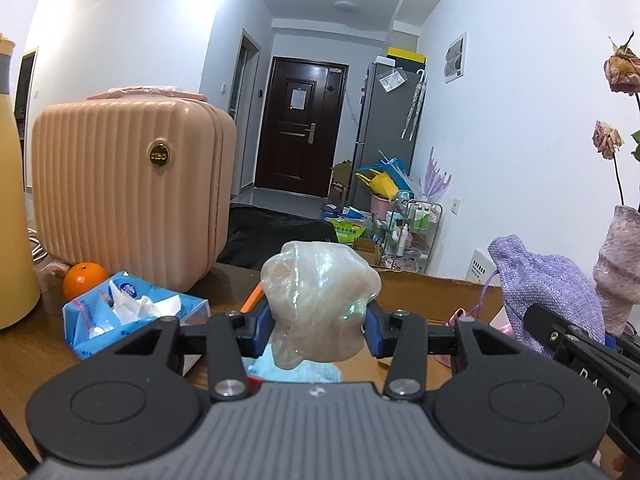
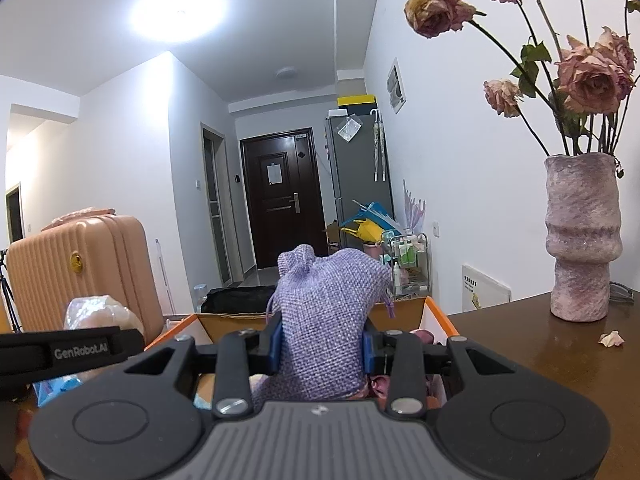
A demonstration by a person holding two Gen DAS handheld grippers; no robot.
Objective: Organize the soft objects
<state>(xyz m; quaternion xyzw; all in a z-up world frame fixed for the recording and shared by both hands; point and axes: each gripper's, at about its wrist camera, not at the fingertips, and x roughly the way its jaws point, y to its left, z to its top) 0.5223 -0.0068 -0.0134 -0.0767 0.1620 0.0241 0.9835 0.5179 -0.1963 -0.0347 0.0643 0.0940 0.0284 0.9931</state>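
Carrying a shimmery translucent soft pouch (image 1: 320, 300) pinched in my left gripper (image 1: 316, 330) and a lilac woven drawstring bag (image 2: 326, 316) clamped in my right gripper (image 2: 322, 350), I judge both need lowering into the orange-edged cardboard box (image 2: 440, 316) just ahead.

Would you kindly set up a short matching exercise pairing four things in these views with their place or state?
Things:
1. purple pouch
2. shimmery bag
3. orange
4. vase

Descriptions:
A. holds dried roses
B. clamped in the left gripper
C. beside the tissue pack
D. clamped in the right gripper

Pairs: 1-D, 2-B, 3-C, 4-A
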